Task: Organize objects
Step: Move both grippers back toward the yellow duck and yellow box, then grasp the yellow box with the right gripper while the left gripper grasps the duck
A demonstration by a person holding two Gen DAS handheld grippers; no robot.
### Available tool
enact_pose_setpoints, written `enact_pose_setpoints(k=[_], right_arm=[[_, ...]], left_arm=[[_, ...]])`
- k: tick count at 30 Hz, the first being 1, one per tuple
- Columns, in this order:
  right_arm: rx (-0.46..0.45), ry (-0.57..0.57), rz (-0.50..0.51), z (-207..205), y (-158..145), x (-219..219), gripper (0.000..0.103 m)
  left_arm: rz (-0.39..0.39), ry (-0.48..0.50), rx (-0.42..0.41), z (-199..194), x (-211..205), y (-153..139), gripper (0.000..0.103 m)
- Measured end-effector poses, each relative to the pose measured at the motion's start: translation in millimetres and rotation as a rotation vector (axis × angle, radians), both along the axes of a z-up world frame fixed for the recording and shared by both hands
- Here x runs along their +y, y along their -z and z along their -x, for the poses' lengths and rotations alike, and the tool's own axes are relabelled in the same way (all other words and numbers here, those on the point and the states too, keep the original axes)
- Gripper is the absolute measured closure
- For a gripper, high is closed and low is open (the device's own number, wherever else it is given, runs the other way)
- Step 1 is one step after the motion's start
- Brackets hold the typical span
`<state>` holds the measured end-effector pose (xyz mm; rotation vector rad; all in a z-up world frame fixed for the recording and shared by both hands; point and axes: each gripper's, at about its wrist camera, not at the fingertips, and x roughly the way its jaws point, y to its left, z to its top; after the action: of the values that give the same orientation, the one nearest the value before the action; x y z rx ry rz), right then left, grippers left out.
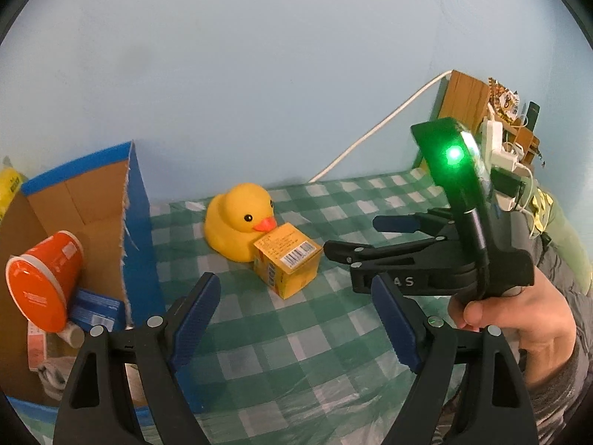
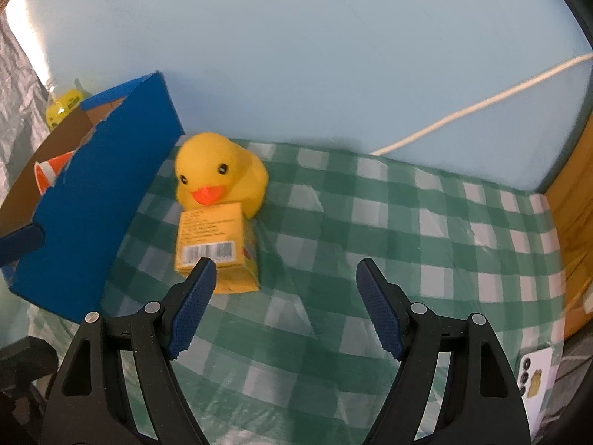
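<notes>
A: What do we have sorted so far?

B: We see a blue cardboard box (image 1: 139,222) at the left of the counter (image 1: 333,200), which wears a green checked cloth. Inside the box lie an orange cup (image 1: 44,282) tipped on its side, a small blue carton (image 1: 97,309) and some smaller bits we cannot identify.

A: And what is left out?

B: A yellow rubber duck (image 2: 218,174) sits just beside the box, with a yellow carton (image 2: 215,244) touching its front. We judge both are waiting to go in.

A: Are we holding anything?

B: No. Our left gripper (image 1: 296,319) is spread wide and empty. Our right gripper (image 2: 285,307) is also released, its left finger near the yellow carton, nothing between the pads.
</notes>
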<state>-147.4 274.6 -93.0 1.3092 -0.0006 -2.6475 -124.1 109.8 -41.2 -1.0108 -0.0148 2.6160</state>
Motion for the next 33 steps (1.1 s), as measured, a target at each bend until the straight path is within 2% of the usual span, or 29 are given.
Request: enact_pose_setpoints(k=[6, 9, 15, 24, 31, 32, 33], right_arm=[[-0.01, 0.006, 0.01, 1, 7, 4, 0.026], [-0.018, -0.011, 0.006, 3, 10, -2, 0.026], [-0.022, -0.045, -0.007, 9, 11, -20, 0.026], [-0.031, -0.111, 0.02, 24, 12, -42, 0.026], [-0.077, -0.132, 0.008, 34, 32, -63, 0.026], [-0.08, -0.135, 0.017, 34, 34, -64, 0.027], [-0.073, -0.134, 0.027, 34, 35, -62, 0.038]], left_arm=[[0.021, -0.03, -0.027, 6, -6, 14, 0.018], [0.04, -0.033, -0.008, 3, -9, 14, 0.017], [0.039, -0.047, 0.012, -3, -19, 12, 0.017], [0.016, -0.07, -0.003, -11, -37, 10, 0.017], [0.029, -0.078, -0.003, -11, -37, 9, 0.016], [0.029, -0.08, -0.004, -11, -37, 9, 0.014], [0.027, -0.081, -0.004, -11, -36, 9, 0.013]])
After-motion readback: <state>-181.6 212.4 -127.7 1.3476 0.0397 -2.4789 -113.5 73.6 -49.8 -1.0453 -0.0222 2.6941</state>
